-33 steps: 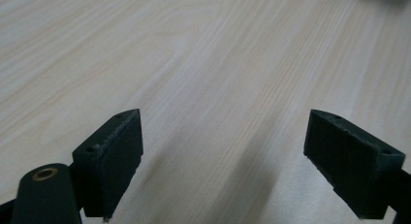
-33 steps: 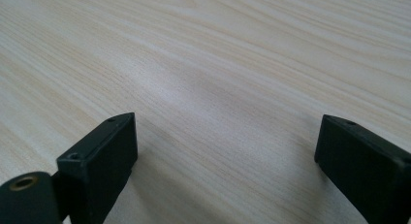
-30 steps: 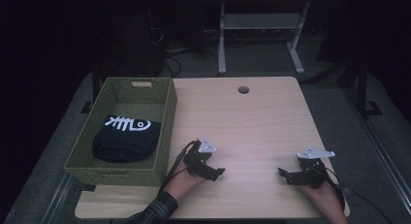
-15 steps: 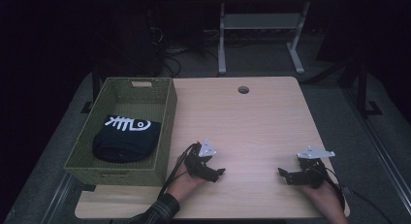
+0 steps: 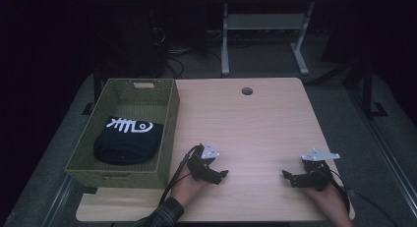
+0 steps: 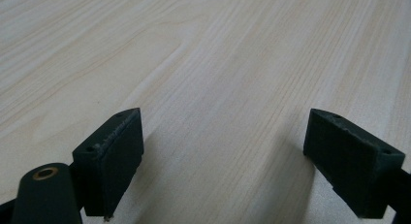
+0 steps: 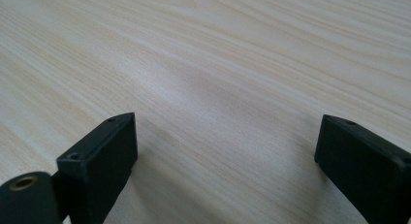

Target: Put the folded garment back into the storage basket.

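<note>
My left gripper [image 5: 220, 174] rests low over the pale wooden table [image 5: 246, 124], just right of the green woven basket [image 5: 169, 124]. Its jaws stand wide apart with bare wood between them, as the left gripper [image 6: 223, 161] view confirms. My right gripper [image 5: 286, 177] sits near the table's front right, jaws pointing left, also open on nothing; the right gripper [image 7: 225, 166] view has only wood grain between its black pads [image 7: 104, 156]. A folded dark garment [image 5: 128, 138] with a white fish-bone print lies inside the basket.
A round cable hole [image 5: 247, 91] marks the table's far edge. Behind the table stands a grey metal frame [image 5: 226, 40] on a dark floor with cables. The basket takes up the table's left side.
The left hand and its gripper have shifted slightly; the right gripper has stayed in place. Both remain open.
</note>
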Motion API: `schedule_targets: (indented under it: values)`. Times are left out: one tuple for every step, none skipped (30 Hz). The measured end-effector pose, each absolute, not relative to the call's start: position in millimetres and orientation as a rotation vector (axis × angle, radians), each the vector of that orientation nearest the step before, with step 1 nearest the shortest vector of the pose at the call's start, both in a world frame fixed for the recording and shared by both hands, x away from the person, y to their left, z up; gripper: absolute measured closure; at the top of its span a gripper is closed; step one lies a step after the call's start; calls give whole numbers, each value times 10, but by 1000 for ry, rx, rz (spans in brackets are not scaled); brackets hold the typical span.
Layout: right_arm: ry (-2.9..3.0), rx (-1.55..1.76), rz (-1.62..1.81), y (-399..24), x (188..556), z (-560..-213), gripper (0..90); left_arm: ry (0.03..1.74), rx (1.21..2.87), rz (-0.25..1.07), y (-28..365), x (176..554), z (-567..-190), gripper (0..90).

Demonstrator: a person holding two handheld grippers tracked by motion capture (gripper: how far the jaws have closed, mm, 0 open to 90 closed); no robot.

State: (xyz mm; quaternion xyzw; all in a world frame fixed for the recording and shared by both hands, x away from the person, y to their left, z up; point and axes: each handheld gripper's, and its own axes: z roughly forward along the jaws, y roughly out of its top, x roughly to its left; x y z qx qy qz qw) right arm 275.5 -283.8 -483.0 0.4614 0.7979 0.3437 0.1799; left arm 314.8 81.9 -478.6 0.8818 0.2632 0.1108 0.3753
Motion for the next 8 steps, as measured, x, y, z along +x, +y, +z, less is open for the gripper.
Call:
schedule_targets:
  values:
    - [2255, 1303, 971, -2838, 2755, -4830, 78, 674, 2256, 284, 819, 3148, -4787, 140]
    - [2255, 1304, 971, -2838, 2755, -4830, 78, 675, 2256, 285, 819, 3147, -4787, 140]
    - [2255, 1303, 971, -2838, 2755, -4830, 78, 680, 2255, 286, 817, 3144, -4787, 140]
    - [2255, 1304, 971, -2838, 2755, -4829, 78, 682, 2255, 287, 816, 3143, -4787, 140]
    - [2255, 1304, 971, -2838, 2755, -4830, 78, 683, 2254, 287, 815, 3142, -4787, 140]
    - [2255, 1304, 971, -2838, 2755, -4830, 78, 684, 2254, 288, 814, 3142, -4787, 140]
    - [2255, 1304, 971, -2838, 2755, -4830, 78, 684, 2254, 288, 814, 3142, -4787, 140]
    - [2255, 1304, 971, -2838, 2755, -4830, 78, 683, 2255, 288, 815, 3142, -4787, 140]
